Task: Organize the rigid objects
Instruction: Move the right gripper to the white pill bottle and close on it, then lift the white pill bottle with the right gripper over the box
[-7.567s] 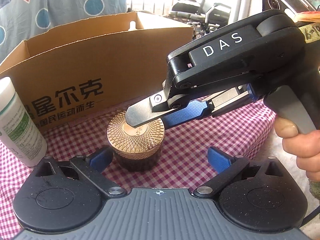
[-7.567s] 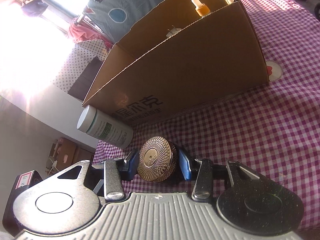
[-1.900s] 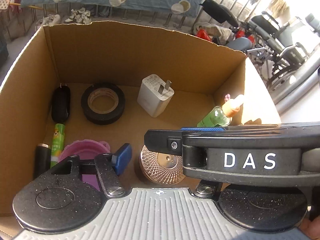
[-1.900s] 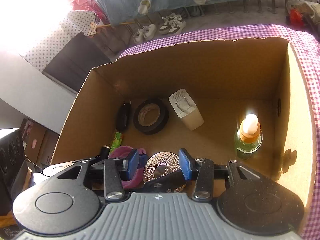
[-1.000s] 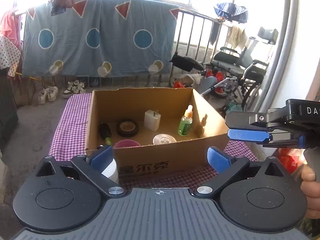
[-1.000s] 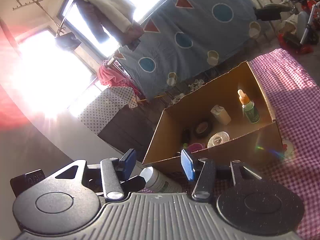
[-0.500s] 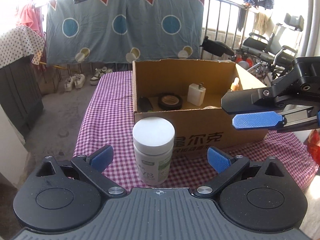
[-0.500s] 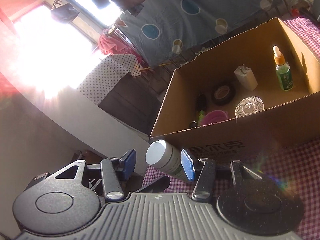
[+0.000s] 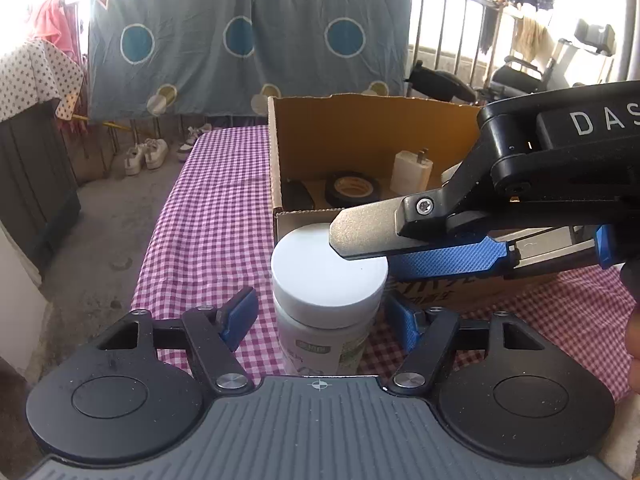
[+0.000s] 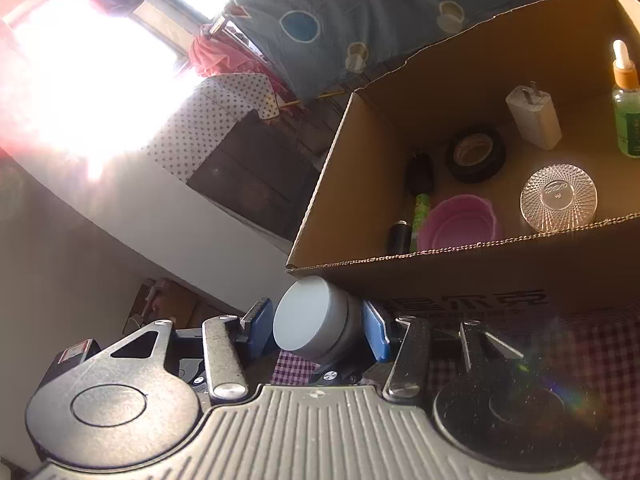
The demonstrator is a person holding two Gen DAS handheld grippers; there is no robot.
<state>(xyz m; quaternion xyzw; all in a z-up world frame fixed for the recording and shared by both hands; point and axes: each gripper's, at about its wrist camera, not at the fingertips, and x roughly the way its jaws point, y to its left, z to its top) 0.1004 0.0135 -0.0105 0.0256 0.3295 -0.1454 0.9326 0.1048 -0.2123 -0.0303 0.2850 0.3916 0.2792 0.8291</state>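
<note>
as the left wrist view has it, the white-capped bottle (image 9: pixel 329 280) stands upright on the checked cloth (image 9: pixel 208 232), just in front of the cardboard box (image 9: pixel 280 168), and sits between the blue pads of the left gripper (image 9: pixel 320 318); those jaws are closing, with a gap showing at the left pad and the right pad close to or touching the bottle body, so no grip yet. the right gripper (image 9: pixel 360 240) reaches in from the right at cap height, its metal finger lying across the cap's top edge. judgement: the left should finish closing low on the body, square to it, before any lift, so the bottle does not tip. in the right wrist view, the bottle cap (image 10: pixel 310 314) fills the space between the right gripper's (image 10: pixel 316 330) blue pads; the jaws are closing, the right pad looks to be on the cap, and a sliver of gap shows at the left pad, so contact on both sides is not confirmed. box contents visible: tape roll (image 10: pixel 476 154), white charger (image 10: pixel 534 118), dropper bottle (image 10: pixel 628 112), pink cup (image 10: pixel 460 222), faceted lid jar (image 10: pixel 558 198). judgement: free floor lies mid-box; clear the near wall, then set the bottle there.
</note>
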